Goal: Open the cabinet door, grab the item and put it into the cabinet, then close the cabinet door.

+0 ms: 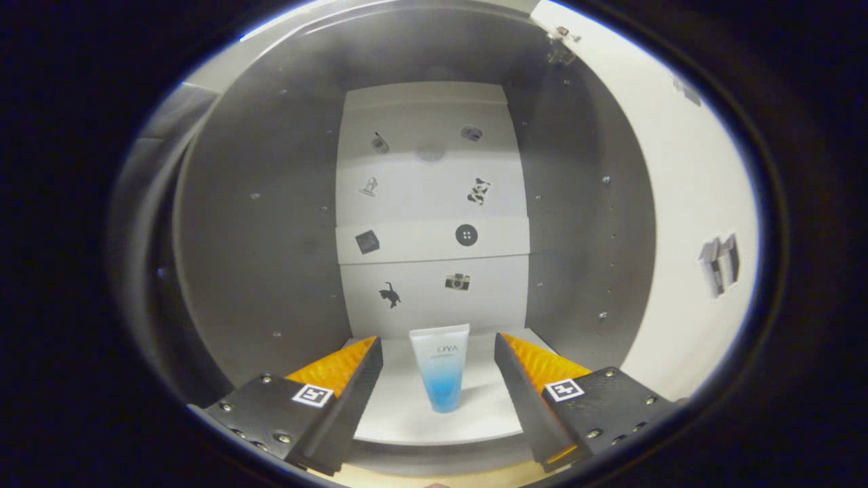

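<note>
White, matte panel makes the cabinet (271, 224) back wall, dotted with small flat stickers (466, 235): a round button shape, a cat silhouette, a camera, a cube. Grey smooth side walls curve around it, with rows of tiny shelf-pin holes and a few metal screws. Your gripper (439, 379) points straight into the open cabinet; its jaws are spread wide and released, gripping nothing. Each finger is a wedge with a ribbed pad face and a square printed marker on a flat bolted block. The tube (441, 366) stands upright on its cap on the cabinet's white shelf floor, between your jaws and a little ahead of them, touching neither. It's soft plastic, flat crimped end up, tapering down; frosted white at the top fading to translucent blue at the bottom. The open door (685, 224) sits beyond your right finger, smooth white, with a hinge at its upper inner corner and more stickers on it.
</note>
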{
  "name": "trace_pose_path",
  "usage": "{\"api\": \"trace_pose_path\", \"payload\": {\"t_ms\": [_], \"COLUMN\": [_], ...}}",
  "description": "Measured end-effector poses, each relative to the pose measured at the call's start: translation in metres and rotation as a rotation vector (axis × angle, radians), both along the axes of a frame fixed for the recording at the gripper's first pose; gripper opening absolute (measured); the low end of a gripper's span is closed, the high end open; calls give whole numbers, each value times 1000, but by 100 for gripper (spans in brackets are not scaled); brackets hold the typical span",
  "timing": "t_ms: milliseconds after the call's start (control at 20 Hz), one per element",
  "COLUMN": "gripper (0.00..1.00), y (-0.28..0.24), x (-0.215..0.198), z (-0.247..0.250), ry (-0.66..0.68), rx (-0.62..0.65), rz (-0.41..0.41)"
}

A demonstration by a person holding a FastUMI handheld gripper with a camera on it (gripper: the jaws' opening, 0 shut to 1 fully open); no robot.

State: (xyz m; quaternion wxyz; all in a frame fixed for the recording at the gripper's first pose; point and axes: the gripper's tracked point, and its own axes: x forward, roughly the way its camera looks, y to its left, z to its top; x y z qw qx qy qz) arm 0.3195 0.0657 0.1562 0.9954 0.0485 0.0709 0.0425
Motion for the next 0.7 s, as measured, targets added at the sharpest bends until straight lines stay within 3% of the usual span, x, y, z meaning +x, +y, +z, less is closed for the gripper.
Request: {"api": "trace_pose_path", "payload": {"t_ms": [250, 700], "gripper": [98, 98], "y": [-2, -65], "x": [-77, -231], "z": [24, 60], "ry": [-5, -9], "rx": [-12, -18], "rz": [7, -106]}}
